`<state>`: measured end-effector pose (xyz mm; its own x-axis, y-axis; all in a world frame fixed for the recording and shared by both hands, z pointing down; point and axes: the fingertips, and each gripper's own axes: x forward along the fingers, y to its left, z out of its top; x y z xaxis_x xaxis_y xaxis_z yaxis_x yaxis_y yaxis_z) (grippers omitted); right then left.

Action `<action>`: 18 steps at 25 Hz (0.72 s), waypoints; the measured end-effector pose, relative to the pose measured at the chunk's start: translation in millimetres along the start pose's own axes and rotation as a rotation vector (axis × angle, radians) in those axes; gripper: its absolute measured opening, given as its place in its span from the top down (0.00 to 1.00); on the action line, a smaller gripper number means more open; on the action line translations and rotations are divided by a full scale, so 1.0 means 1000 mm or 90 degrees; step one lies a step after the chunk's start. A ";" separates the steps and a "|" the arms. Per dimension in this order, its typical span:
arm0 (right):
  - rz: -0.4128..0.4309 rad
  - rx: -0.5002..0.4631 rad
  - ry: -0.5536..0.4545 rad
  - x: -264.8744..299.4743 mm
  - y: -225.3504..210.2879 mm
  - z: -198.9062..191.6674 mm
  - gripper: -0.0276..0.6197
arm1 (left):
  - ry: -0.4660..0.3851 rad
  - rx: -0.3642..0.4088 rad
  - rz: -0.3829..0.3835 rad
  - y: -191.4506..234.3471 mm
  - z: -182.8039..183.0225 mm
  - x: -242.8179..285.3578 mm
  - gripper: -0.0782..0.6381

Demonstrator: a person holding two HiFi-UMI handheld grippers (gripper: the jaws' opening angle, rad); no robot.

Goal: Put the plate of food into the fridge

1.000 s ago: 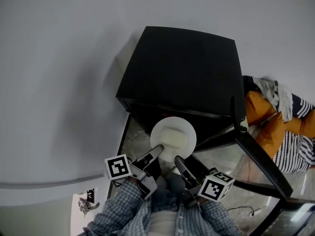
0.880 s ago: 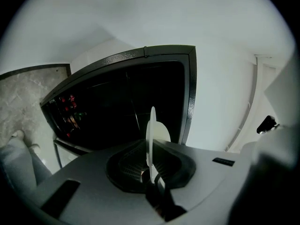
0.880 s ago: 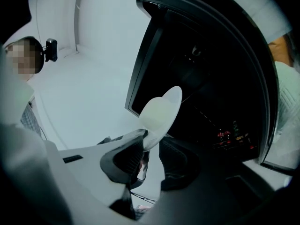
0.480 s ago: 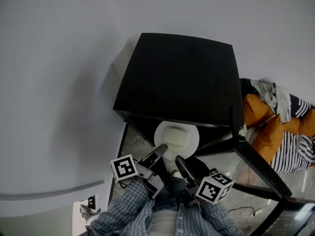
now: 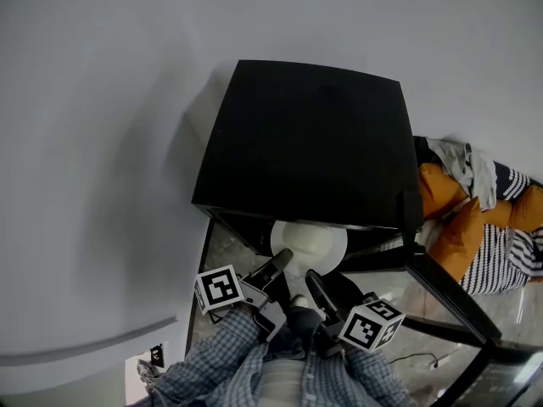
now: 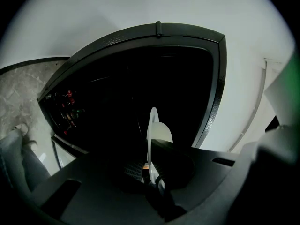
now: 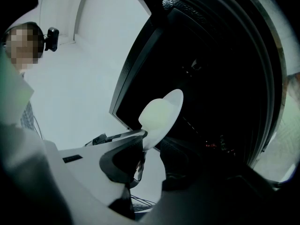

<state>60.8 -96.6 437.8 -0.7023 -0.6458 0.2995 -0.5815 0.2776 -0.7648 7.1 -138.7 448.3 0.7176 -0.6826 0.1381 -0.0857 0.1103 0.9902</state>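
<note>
while both grippers are holding it by its near rim, the plate (image 5: 312, 242) is sitting in the mouth of the open fridge (image 5: 305, 134), its far half already lying under the black top. the left gripper (image 5: 284, 256) is taking the rim at the near left and the right gripper (image 5: 310, 275) is taking it at the near right, the two tips just beside each other.

in the left gripper view the plate is showing edge-on, running straight out from between the jaws, which are standing closed on the rim. in the right gripper view the rim is likewise sitting between the jaws. these have just been opening a little, yet both are touching the rim as far as that view is showing.

the food (image 7: 157, 114) is lying as a pale lump on the plate, ahead of both pairs of jaws. the door (image 5: 450, 303) is standing open at the right.

writing: each gripper's cube is carrying a black-and-white square marker (image 5: 219, 288). small red marks (image 6: 68, 102) inside the fridge are showing too small to read.
</note>
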 end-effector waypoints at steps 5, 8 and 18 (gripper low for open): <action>-0.020 0.005 -0.008 0.006 -0.003 0.000 0.80 | 0.002 0.029 0.034 0.009 0.008 -0.001 0.86; -0.021 0.008 -0.013 0.006 -0.005 0.001 0.80 | 0.001 0.019 0.025 0.007 0.009 0.002 0.86; -0.026 -0.005 -0.005 0.010 0.001 -0.002 0.79 | 0.016 0.011 0.027 0.005 0.012 -0.008 0.86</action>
<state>52.7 -100.9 441.6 -0.6743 -0.6625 0.3263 -0.6132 0.2561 -0.7472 -6.7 -141.3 452.0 0.7306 -0.6589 0.1793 -0.1282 0.1256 0.9838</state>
